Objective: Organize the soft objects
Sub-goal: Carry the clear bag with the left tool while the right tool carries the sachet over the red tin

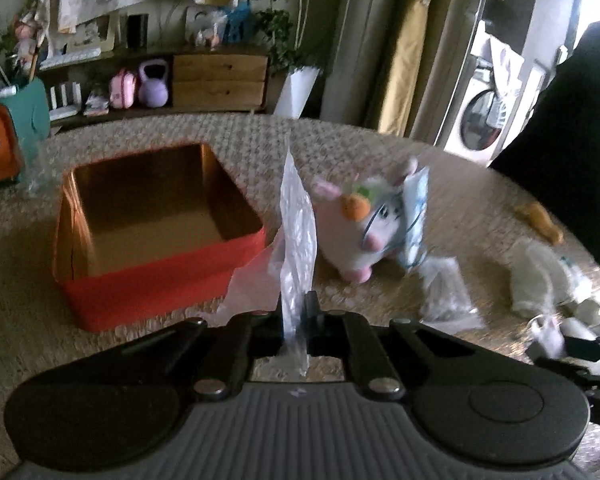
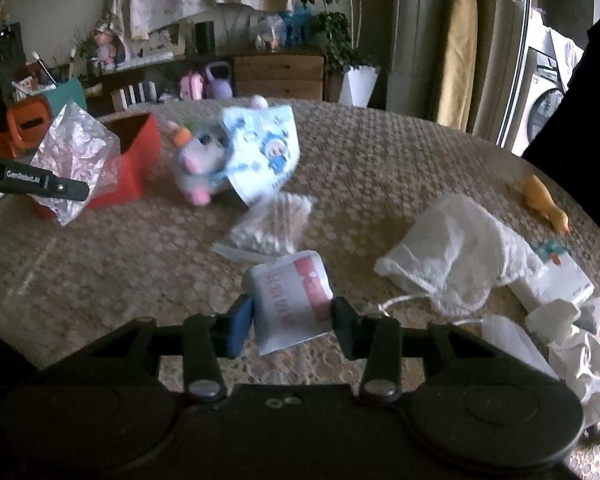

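The left tool pinches a crinkled plastic bag just right of the red tin; the right tool clamps a white-and-pink packet. Carry the bag left over the tin's mouth, lower, then release

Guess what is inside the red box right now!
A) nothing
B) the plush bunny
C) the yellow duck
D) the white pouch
A: the left wrist view looks into the red box and shows only its bare gold floor; the bunny, duck and pouch all lie on the table.
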`<action>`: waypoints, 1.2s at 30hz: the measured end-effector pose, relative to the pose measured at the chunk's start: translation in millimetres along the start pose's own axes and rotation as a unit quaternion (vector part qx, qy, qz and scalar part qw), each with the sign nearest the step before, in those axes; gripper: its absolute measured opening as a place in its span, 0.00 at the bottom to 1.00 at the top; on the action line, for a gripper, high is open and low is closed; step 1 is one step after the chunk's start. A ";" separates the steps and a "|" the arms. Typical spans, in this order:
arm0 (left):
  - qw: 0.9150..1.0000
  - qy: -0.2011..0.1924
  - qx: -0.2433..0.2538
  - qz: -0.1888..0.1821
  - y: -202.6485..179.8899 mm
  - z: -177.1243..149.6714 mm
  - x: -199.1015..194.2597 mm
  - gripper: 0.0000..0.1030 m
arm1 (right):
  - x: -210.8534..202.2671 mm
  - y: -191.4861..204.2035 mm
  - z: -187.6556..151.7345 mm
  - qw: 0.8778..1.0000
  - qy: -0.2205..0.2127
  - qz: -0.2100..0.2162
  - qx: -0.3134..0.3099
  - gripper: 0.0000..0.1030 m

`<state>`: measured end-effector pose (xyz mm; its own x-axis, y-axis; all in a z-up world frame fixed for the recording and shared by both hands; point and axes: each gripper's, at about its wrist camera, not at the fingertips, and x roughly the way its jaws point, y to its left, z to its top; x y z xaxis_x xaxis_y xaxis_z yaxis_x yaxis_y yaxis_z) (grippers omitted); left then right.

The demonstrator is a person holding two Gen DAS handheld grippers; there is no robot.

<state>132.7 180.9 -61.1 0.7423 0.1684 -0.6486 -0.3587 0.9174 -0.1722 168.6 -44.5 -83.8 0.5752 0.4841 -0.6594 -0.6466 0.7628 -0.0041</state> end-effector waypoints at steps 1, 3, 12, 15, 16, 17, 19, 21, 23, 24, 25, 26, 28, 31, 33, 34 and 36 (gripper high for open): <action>1.000 -0.002 -0.002 -0.005 0.5 4.2 -5.1 0.06 | -2.3 1.7 2.6 1.000 -0.002 0.005 0.001 0.41; 1.000 -0.003 -0.003 -0.009 2.0 11.0 -12.6 0.06 | -7.1 7.4 11.1 1.000 -0.008 0.015 -0.004 0.41; 1.000 0.001 -0.003 -0.015 20.9 42.1 -37.5 0.06 | -20.0 41.1 65.2 0.996 -0.034 0.070 -0.037 0.41; 1.000 -0.002 -0.007 -0.018 30.6 55.0 -40.8 0.06 | -18.8 55.7 85.5 0.994 -0.043 0.092 -0.047 0.41; 1.000 0.000 -0.011 -0.021 35.6 60.3 -39.9 0.06 | -17.5 61.3 91.7 0.993 -0.045 0.098 -0.051 0.41; 1.000 -0.001 -0.016 -0.021 40.6 64.5 -38.8 0.06 | -15.5 67.5 98.2 0.992 -0.047 0.104 -0.056 0.41; 1.000 -0.004 -0.025 -0.014 51.0 73.7 -35.9 0.06 | -9.0 80.7 109.8 0.990 -0.050 0.110 -0.070 0.41; 0.999 -0.003 -0.034 -0.008 63.6 81.9 -31.2 0.06 | 0.4 93.7 119.3 0.989 -0.048 0.110 -0.087 0.41; 0.999 0.002 -0.042 -0.002 75.9 89.8 -23.3 0.06 | 11.2 105.5 126.8 0.988 -0.041 0.115 -0.094 0.41; 0.999 0.006 -0.047 0.001 81.1 92.7 -18.2 0.06 | 18.7 112.3 131.3 0.987 -0.036 0.119 -0.097 0.41; 0.999 0.013 -0.053 0.001 87.1 94.9 -12.8 0.06 | 22.0 117.9 132.5 0.987 -0.034 0.122 -0.100 0.41; 0.998 0.019 -0.060 -0.003 94.3 96.8 -6.0 0.06 | 27.5 123.5 135.4 0.986 -0.031 0.125 -0.104 0.41; 0.997 0.025 -0.070 0.001 105.3 99.5 5.3 0.06 | 38.7 136.0 140.5 0.985 -0.026 0.126 -0.114 0.41; 0.997 0.040 -0.062 0.021 114.2 102.5 25.2 0.06 | 60.0 153.8 148.4 0.983 -0.020 0.128 -0.128 0.41; 0.997 0.054 -0.058 0.026 119.7 102.9 40.1 0.06 | 74.5 164.6 152.7 0.982 -0.011 0.134 -0.130 0.41; 0.996 0.063 -0.057 0.026 121.5 102.8 47.1 0.06 | 81.6 167.2 154.5 0.982 -0.007 0.135 -0.132 0.41; 0.995 0.077 -0.052 0.030 126.5 101.8 61.3 0.06 | 99.7 175.7 157.9 0.981 0.003 0.134 -0.141 0.41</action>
<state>190.5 343.9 -47.1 0.6249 0.1566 -0.7648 -0.4616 0.8642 -0.2002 191.5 205.5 -31.5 0.3641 0.6475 -0.6695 -0.8870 0.4604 -0.0371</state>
